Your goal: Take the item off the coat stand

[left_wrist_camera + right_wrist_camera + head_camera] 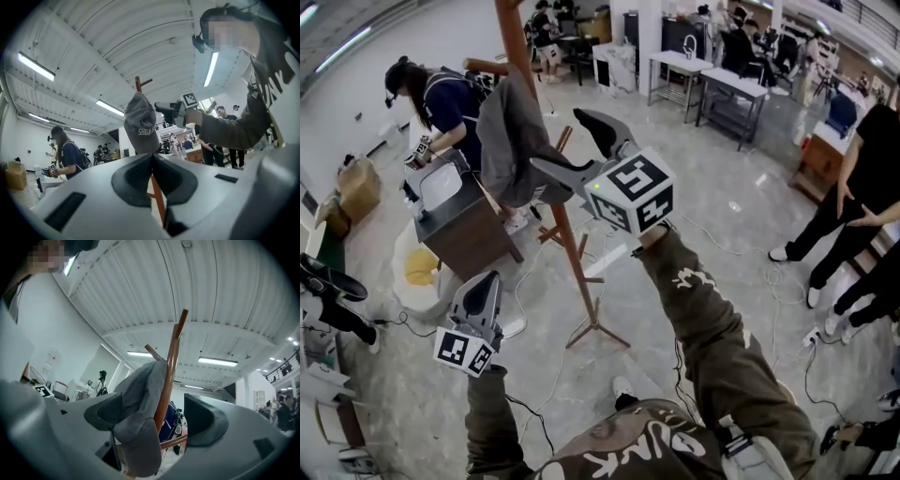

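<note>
**Grey cap framed by parted jaws**
The cap (140, 427) is hung high on the wooden coat stand (574, 246), between the right gripper's (154, 416) unclenched jaws and not yet pinched. The left gripper (152, 164) is clenched, empty. As light, soft cloth, the cap is best pinched at the crown.

We see a bright, evenly lit hall. Long strip lights (36, 66) on the ribbed ceiling (140, 291) give the light, and they burn out to plain white in both gripper views. The polished floor (712, 225) throws back pale patches of glare and carries only faint, soft shadows. Both gripper views bend hard toward their rims and fall to black in the corners. The head view bows straight lines too. The near body of the left gripper (152, 158) looks soft, and the far background is small and hazy.
</note>
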{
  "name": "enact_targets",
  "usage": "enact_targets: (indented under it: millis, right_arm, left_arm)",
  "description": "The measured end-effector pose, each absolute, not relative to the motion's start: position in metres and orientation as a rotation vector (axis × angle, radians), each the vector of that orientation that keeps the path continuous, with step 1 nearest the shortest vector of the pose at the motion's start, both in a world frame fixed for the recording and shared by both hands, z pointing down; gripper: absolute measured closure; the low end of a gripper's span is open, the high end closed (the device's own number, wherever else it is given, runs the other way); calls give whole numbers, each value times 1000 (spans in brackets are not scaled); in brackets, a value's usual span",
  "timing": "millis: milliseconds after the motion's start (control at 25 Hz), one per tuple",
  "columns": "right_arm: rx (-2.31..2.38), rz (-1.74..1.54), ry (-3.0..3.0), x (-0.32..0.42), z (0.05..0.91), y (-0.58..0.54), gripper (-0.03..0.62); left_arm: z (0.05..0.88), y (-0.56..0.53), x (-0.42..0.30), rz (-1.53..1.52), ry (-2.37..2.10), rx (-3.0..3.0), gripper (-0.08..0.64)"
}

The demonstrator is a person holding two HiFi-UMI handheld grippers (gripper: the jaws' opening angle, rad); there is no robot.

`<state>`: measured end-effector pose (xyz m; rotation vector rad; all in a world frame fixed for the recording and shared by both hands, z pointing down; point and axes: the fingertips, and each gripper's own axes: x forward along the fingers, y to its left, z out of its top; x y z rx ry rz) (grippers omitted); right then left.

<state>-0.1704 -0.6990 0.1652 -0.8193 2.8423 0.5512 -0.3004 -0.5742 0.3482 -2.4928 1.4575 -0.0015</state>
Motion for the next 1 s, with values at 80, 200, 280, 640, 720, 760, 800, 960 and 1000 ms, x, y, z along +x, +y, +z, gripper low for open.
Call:
enact_targets:
  millis: [80,200,280,640,720,760,800,960,1000]
  right_arm:
    - [-828,566,2867,-183,163,-708,209]
    - [-845,589,2901,-193,173,-714,258]
    - [-863,617,2924,-195,179,-715,339]
    - [-911,711,2974,-208,180,-720,569]
    - [-898,700,2965,-207,179,-717,569]
    - [-898,699,2959,-206,177,-716,569]
    - [-899,702,2952,-205,174,-715,569]
    - [-865,718,2922,-206,153,-711,569]
    - [-855,724,2914,-206,147,-709,569]
  left_arm:
    - [347,-579,-304,-1,1470,-2485,557]
    - [352,-581,-307,-5,1484,-2478,557]
    - [356,-580,-307,-5,1493,-2476,557]
    - [355,-581,-321,-7,1530,-2461,557]
    - [356,-578,-320,-8,1532,-2460,557]
    - [356,-578,-320,-8,1532,-2459,557]
    - [356,-577,-321,-8,1532,-2458,557]
    - [352,-575,-325,-6,1531,-2455,557]
    - [352,-574,-325,-5,1531,-2454,557]
